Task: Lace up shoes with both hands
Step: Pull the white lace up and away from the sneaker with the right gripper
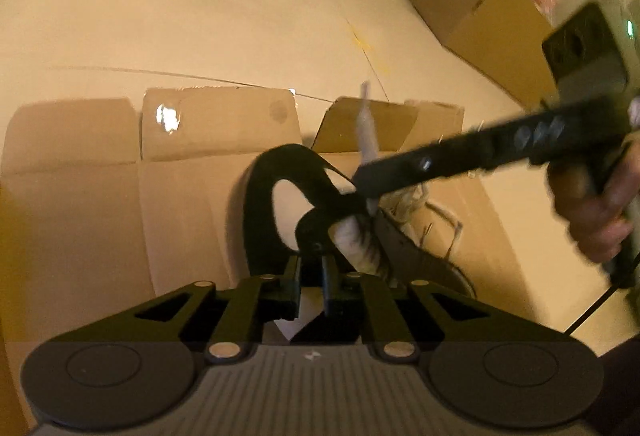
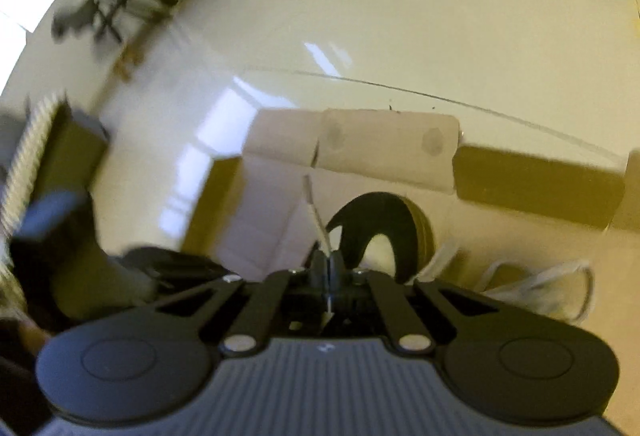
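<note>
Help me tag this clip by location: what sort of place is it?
Probably a storeroom or workshop rather than a lived-in room: a flattened cardboard sheet covers the glossy pale floor as a work surface, more cardboard boxes stand along the wall, and a folding stand sits farther off.

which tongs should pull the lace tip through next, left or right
Right. The right tongs are already shut on the lace tip, while the left tongs are steadying the black shoe.
</note>
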Motion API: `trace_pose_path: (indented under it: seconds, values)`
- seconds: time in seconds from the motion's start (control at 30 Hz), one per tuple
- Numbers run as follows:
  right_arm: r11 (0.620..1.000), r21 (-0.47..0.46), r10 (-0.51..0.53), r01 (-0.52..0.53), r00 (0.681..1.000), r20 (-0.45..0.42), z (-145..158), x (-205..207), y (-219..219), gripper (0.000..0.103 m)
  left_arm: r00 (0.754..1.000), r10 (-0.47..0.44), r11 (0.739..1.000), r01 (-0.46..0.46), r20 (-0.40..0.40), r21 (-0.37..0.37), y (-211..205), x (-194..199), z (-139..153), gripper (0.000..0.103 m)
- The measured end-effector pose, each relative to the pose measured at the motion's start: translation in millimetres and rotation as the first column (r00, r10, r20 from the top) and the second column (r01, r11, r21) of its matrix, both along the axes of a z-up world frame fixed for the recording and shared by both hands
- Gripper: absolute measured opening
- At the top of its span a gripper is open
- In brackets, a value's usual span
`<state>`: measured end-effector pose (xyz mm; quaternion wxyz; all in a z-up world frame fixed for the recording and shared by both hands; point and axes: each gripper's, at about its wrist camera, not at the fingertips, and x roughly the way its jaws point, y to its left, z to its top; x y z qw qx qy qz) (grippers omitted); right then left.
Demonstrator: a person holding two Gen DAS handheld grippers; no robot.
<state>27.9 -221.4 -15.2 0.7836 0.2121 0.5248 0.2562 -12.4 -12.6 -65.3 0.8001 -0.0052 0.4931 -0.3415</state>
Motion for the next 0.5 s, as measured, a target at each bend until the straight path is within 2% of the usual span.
trace_pose_path:
  seconds: [0.2,0.3,0.4,0.47,0.5]
  values:
    - [0.985,0.155,-0.071,0.073,0.997,-0.018,27,1,-14,0.002,0.998,-0.059,0.997,0.058,0.013,0.057,-10,3,-1,0.010]
    - [0.971,0.212,-0.116,0.115,0.993,-0.010,58,-3,-27,0.003,0.996,-0.081,0.994,0.078,0.048,0.072,-15,0,-2,0.010]
    - [0.959,0.245,-0.144,0.141,0.990,-0.005,80,-9,-35,0.003,0.996,-0.083,0.994,0.079,0.046,0.076,-14,0,-2,0.010]
    - [0.941,0.307,-0.161,0.142,0.986,0.037,105,-16,-41,0.003,0.996,-0.079,0.994,0.075,0.043,0.073,-15,0,-2,0.011]
    - [0.944,0.300,-0.159,0.136,0.986,0.055,110,-16,-39,0.003,0.996,-0.081,0.994,0.077,0.048,0.080,-17,-2,-1,0.011]
